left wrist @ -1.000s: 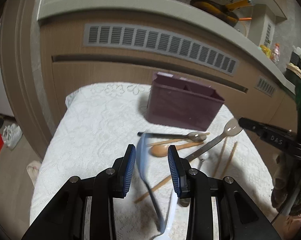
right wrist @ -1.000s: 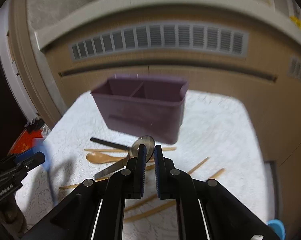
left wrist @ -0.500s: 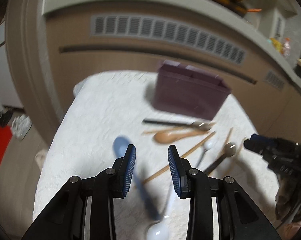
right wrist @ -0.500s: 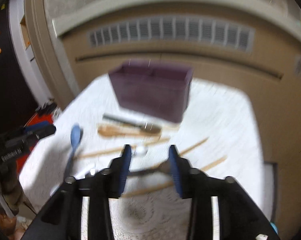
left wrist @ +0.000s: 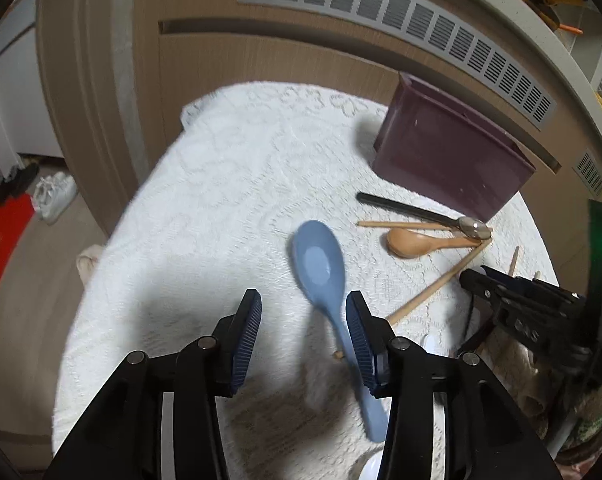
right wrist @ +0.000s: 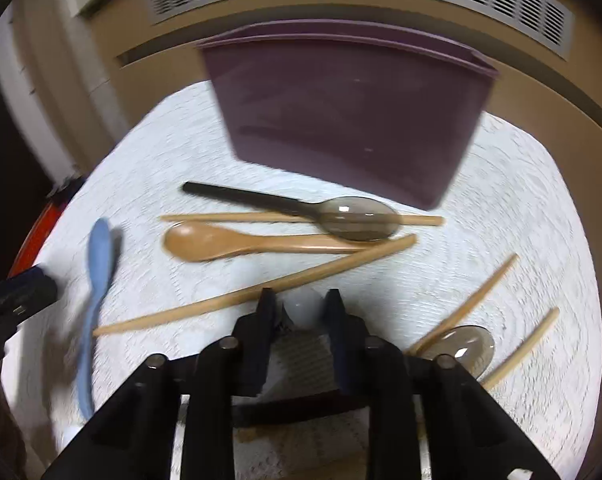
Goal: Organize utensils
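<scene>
A purple utensil box [left wrist: 449,160] [right wrist: 349,120] stands at the back of the white lace-covered table [left wrist: 229,184]. My left gripper [left wrist: 303,338] is open low over the cloth; a light blue spoon [left wrist: 321,272] [right wrist: 97,276] lies on the table between its fingers, by the right pad. My right gripper [right wrist: 299,314] is open, and the bowl of a white spoon [right wrist: 303,306] sits between its fingertips. A wooden spoon [right wrist: 237,242], a smoky spoon with a black handle [right wrist: 301,208] and several wooden chopsticks [right wrist: 257,292] lie in front of the box.
A second smoky spoon [right wrist: 465,348] lies at the right among chopsticks [right wrist: 521,348]. A wooden cabinet with vent grilles [left wrist: 401,16] rises right behind the table. The table's left edge drops to the floor, with a red mat [left wrist: 1,240] and white shoes [left wrist: 55,196].
Both grippers have let go of their spoons and opened. The blue spoon now lies on the cloth. My right gripper has dropped low over the table, around the white spoon's bowl.
</scene>
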Action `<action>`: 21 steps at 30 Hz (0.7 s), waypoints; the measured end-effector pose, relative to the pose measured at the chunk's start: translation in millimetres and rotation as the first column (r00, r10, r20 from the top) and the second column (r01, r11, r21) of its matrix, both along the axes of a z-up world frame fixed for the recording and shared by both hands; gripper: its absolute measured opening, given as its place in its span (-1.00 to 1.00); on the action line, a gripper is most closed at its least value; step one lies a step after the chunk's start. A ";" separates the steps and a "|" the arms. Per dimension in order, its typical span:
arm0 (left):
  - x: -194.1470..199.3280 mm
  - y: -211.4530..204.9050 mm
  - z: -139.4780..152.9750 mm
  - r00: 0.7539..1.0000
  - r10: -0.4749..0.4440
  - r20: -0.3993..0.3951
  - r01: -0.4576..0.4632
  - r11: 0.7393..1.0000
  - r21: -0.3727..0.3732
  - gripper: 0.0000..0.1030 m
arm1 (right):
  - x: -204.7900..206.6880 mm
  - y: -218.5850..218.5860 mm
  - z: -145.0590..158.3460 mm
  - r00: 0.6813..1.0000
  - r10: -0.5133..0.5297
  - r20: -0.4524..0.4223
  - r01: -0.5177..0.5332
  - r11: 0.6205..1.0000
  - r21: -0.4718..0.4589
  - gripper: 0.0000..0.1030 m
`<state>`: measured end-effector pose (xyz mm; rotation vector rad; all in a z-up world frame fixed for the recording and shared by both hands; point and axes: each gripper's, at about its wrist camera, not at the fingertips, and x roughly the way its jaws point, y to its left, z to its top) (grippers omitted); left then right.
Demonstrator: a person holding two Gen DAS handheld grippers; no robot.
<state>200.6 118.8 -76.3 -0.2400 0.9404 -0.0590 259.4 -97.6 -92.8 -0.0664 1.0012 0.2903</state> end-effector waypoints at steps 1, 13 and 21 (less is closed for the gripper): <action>4.7 -3.0 -1.1 1.000 -0.003 -0.007 0.003 1.000 -0.005 -0.11 | -3.2 -3.6 4.3 1.000 0.004 0.014 -0.004 1.000 0.003 -0.61; 54.5 -46.4 -18.6 0.998 0.008 -0.066 0.000 0.993 0.116 -0.35 | -54.4 -55.3 86.1 0.969 -0.020 0.245 0.011 0.999 0.041 -0.61; 4.8 -54.0 30.1 0.987 -0.080 0.139 0.067 0.993 0.097 -0.35 | -81.3 -64.7 110.9 0.923 -0.031 0.382 0.046 0.999 -0.029 -0.61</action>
